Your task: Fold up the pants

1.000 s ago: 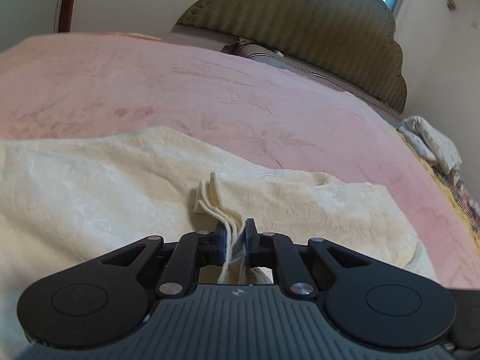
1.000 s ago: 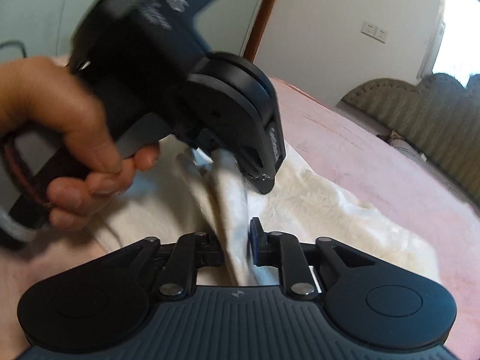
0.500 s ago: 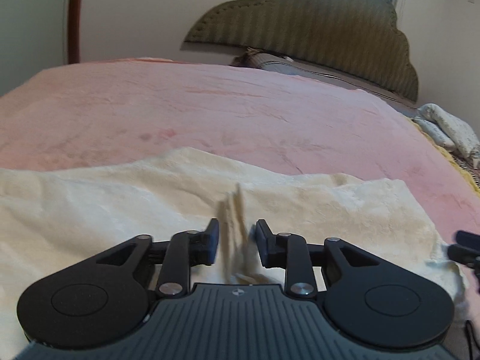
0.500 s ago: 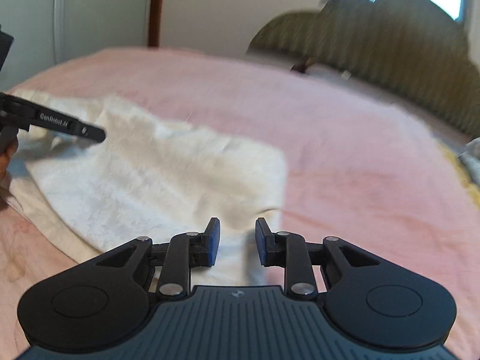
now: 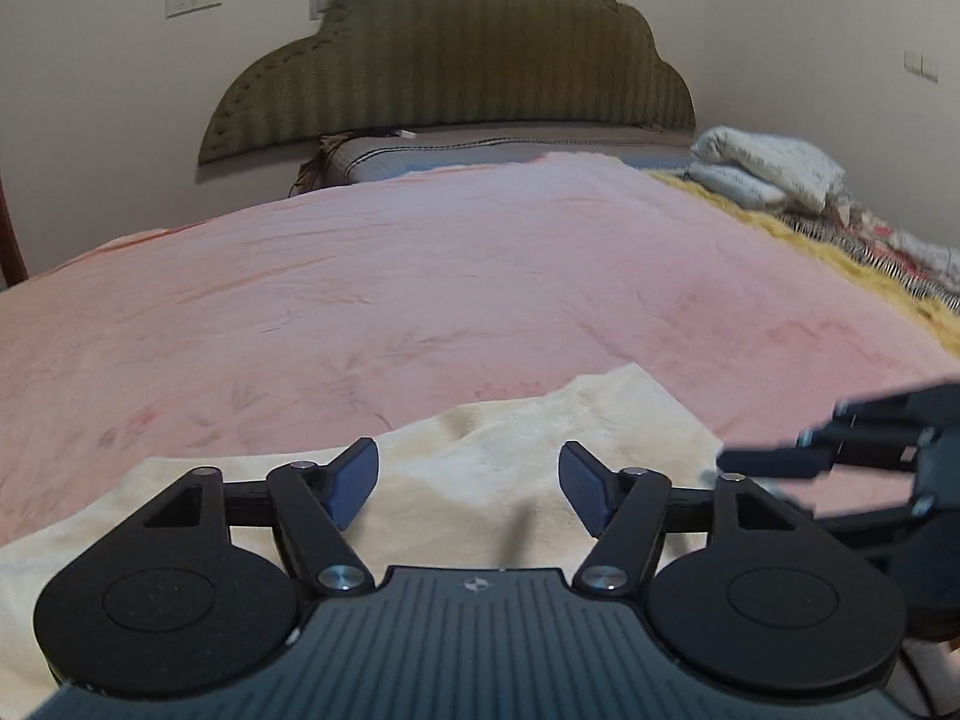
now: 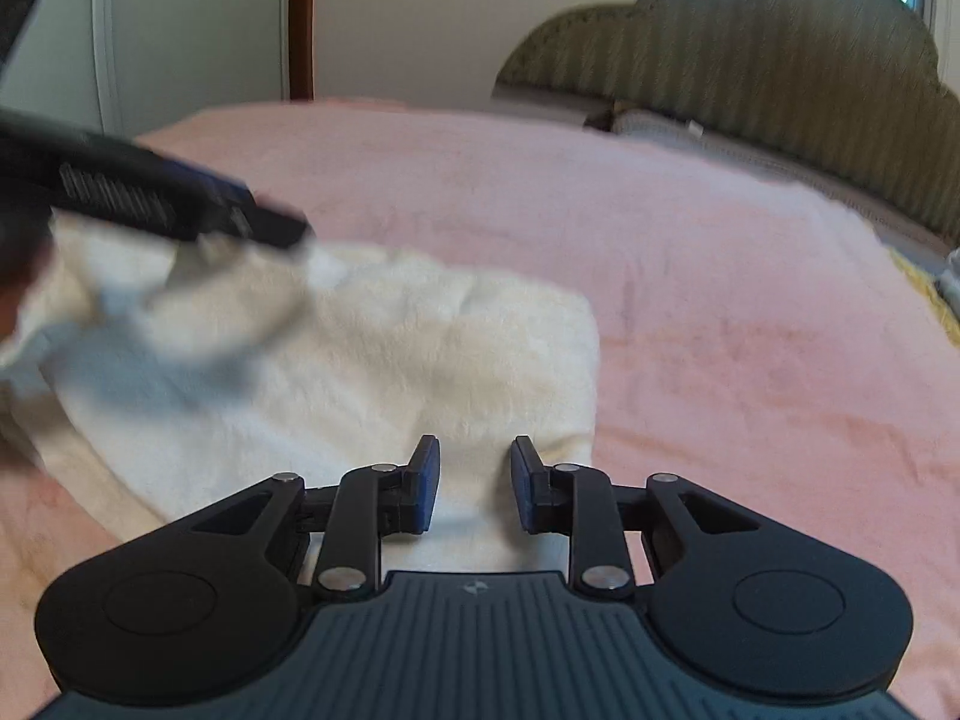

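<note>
The cream pants (image 6: 372,372) are lying flat on the pink bed (image 5: 480,276), just ahead of both grippers' fingers. The left gripper (image 5: 468,483) has just been opening and has nothing between its fingers; the right gripper (image 6: 474,483) is apart too, empty. The fabric looks soft, light and floppy, so I'd grab a folded edge or corner.

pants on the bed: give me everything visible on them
The pants are cream-white, of soft, fleecy-looking cloth, lying folded and mostly flat on the pink blanket, with a straight edge on the right in the right wrist view. The far left part looks rumpled and blurred under the left claw, whose jaws have just been opening and hold nothing. The right claw sits over the near edge, jaws apart, not pinching the cloth.
</note>
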